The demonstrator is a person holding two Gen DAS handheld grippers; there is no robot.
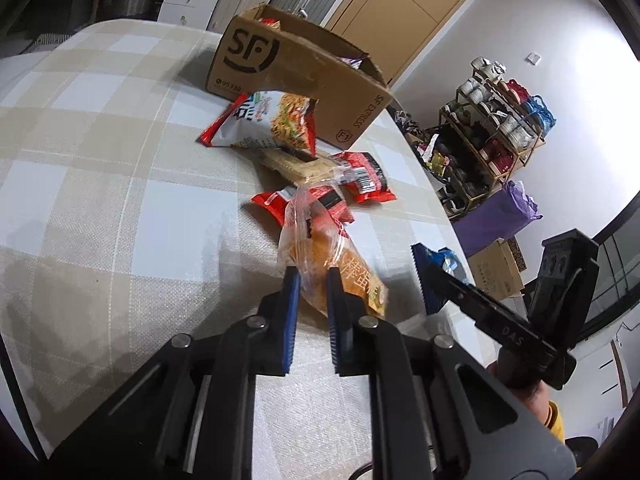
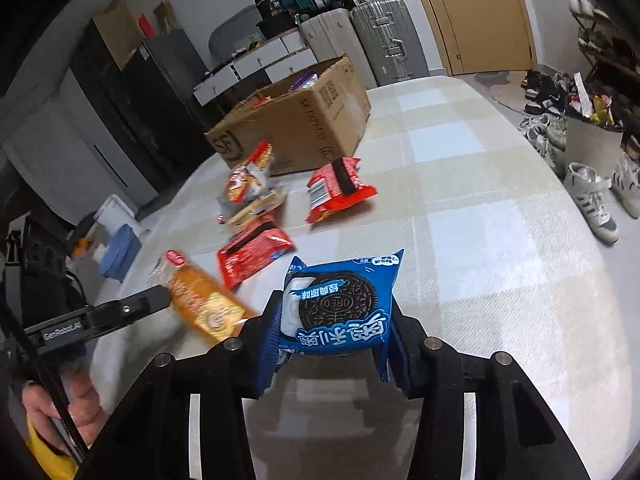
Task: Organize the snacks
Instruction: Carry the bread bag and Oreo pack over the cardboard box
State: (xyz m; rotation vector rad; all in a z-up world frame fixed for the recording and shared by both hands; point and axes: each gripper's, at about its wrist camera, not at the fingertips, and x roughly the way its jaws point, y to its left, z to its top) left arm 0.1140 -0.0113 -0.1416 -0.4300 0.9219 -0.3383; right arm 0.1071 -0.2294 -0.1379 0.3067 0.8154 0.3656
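Observation:
My left gripper (image 1: 311, 276) is shut on an orange cake packet (image 1: 332, 264) that lies on the checked tablecloth; the packet also shows in the right wrist view (image 2: 200, 304). My right gripper (image 2: 334, 312) is shut on a blue Oreo packet (image 2: 340, 304) held above the table; the gripper shows in the left wrist view (image 1: 430, 280). An open SF cardboard box (image 1: 296, 76) stands at the back, with snacks inside. Before it lie a noodle packet (image 1: 268, 120), a cracker pack (image 1: 300, 166) and red packets (image 1: 360, 176).
The checked tablecloth (image 2: 480, 200) covers the table. A shoe rack (image 1: 496, 128) and purple bag (image 1: 496, 216) stand beyond the table's right edge. Suitcases (image 2: 380, 36) and a door (image 2: 480, 12) are behind the box. Shoes (image 2: 592, 196) lie on the floor.

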